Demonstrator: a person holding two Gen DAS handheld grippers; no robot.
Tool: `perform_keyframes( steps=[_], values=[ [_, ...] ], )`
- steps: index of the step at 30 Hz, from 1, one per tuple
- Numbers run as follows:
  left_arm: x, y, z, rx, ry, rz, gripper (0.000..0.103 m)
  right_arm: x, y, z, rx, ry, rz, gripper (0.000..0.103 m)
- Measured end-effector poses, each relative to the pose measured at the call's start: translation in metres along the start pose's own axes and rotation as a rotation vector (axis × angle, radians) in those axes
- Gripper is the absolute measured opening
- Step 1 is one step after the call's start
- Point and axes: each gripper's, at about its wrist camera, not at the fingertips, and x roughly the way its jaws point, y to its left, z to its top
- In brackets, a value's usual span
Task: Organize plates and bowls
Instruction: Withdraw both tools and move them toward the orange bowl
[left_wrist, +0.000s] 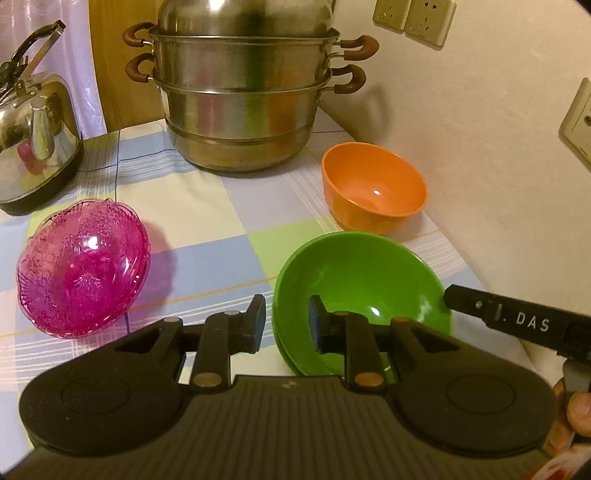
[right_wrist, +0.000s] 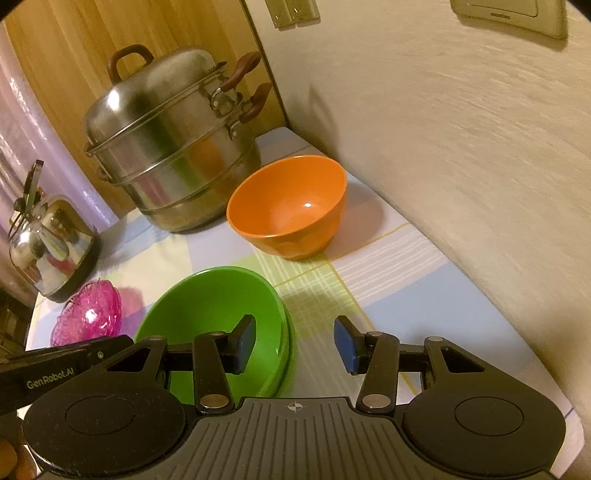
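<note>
two grippers are hovering over a checked tablecloth (left_wrist: 207, 206), both pointing down at a slant. left gripper (left_wrist: 287, 322) is sitting with its fingers slightly apart, straddling the near-left rim of the green bowl (left_wrist: 362, 280); one fingertip is showing outside the rim, the other inside, and neither pad is visibly pressing on it. right gripper (right_wrist: 294, 341) is showing its fingers spread wider, the left one over the green bowl's (right_wrist: 210, 310) interior, the right one above bare cloth; nothing is being pinched. the green bowl is looking like two nested bowls, a second edge showing at the bottom, resting on the cloth near the front.

an orange bowl (left_wrist: 375, 190) is standing upright just behind the green one, close to the wall (left_wrist: 498, 166), apart from it. a pink glass bowl (left_wrist: 83, 267) is lying well to the left, also upright. behind them a stacked steel steamer pot (left_wrist: 240, 96) with brown handles is occupying the back of the table, and a shiny kettle (left_wrist: 35, 144) is standing at far left. a person's fingertips (left_wrist: 576, 410) are peeking in at the right edge of the left wrist view.
</note>
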Motion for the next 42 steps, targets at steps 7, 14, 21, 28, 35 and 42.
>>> perform_keyframes(
  steps=[7,14,21,28,35,42],
  values=[
    [-0.019,-0.01,-0.013,-0.006,-0.02,-0.006,0.038,-0.021,-0.008,-0.01,-0.009,-0.025,-0.015,0.051],
    [-0.045,-0.021,-0.033,-0.021,-0.055,-0.013,0.063,-0.041,-0.021,-0.025,-0.007,-0.029,-0.003,0.071],
    [-0.069,-0.026,-0.061,-0.036,-0.081,0.012,0.082,-0.066,-0.029,-0.05,-0.006,-0.038,0.021,0.075],
    [-0.079,-0.02,-0.09,-0.079,-0.059,0.048,0.084,-0.069,-0.029,-0.055,-0.059,-0.03,0.016,0.077],
    [-0.075,-0.017,-0.103,-0.086,-0.035,0.061,0.084,-0.066,-0.026,-0.059,-0.11,-0.019,0.007,0.077],
    [-0.075,-0.019,-0.104,-0.079,-0.037,0.057,0.084,-0.066,-0.03,-0.057,-0.093,-0.032,-0.013,0.077]
  ],
)
